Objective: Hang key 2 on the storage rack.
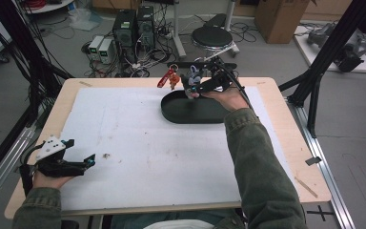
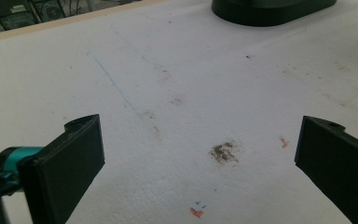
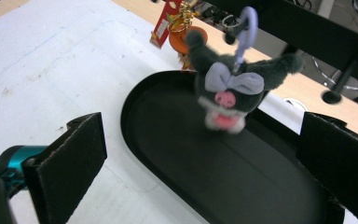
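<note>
Plush dark-grey animal keychain with a lilac bow and lilac clip [image 3: 226, 91] hangs above the near end of a black oval plastic tray [image 3: 177, 154], which sits on the white-covered wooden surface [image 1: 138, 143] toward its far right; whether the toy touches the tray cannot be told. The right tool [image 1: 201, 85] is held over the tray's far rim, its jaws spread wide on either side of the toy and gripping nothing. Just beyond the tray's far-left rim hangs a red tag with an orange charm and gold trim [image 3: 175, 23]. The left tool [image 1: 83, 162] rests well apart at the surface's near-left edge, released, its jaws wide apart over bare white covering marked by a brown smudge [image 2: 223, 152].
</note>
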A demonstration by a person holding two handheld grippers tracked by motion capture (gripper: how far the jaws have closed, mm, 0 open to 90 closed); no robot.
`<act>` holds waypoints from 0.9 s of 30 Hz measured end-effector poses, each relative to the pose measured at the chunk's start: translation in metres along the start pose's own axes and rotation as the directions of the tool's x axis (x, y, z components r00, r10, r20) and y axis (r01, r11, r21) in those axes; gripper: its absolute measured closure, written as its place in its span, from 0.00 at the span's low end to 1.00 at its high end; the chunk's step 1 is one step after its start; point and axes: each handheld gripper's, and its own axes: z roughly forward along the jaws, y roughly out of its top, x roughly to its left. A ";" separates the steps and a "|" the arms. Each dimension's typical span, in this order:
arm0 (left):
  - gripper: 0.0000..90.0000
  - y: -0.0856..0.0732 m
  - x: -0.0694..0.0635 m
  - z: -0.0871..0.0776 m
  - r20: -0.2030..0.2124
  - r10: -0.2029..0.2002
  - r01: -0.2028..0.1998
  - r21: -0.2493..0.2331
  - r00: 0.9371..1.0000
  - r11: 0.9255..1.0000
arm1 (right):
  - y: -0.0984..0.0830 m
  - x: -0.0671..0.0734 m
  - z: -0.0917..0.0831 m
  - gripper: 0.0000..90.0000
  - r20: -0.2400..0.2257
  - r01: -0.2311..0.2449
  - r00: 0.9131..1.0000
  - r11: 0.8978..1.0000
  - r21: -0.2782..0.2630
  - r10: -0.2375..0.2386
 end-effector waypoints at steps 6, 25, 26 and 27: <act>0.02 0.000 0.000 -0.002 -0.002 -0.001 0.001 -0.003 1.000 1.000 | 0.001 0.012 -0.001 0.01 -0.004 0.031 1.000 0.999 0.012 -0.031; 0.02 0.000 0.000 -0.004 -0.007 -0.009 0.009 -0.005 1.000 1.000 | -0.036 0.018 -0.023 0.01 -0.002 0.038 0.999 0.999 0.021 -0.038; 0.02 0.000 0.000 -0.004 -0.007 -0.010 0.010 -0.006 1.000 1.000 | -0.040 0.017 -0.024 0.01 -0.023 0.023 0.999 1.000 0.009 -0.023; 0.02 0.000 0.000 -0.004 -0.006 -0.009 0.009 -0.007 1.000 1.000 | -0.044 0.017 -0.025 0.01 -0.031 0.012 0.999 1.000 0.006 -0.012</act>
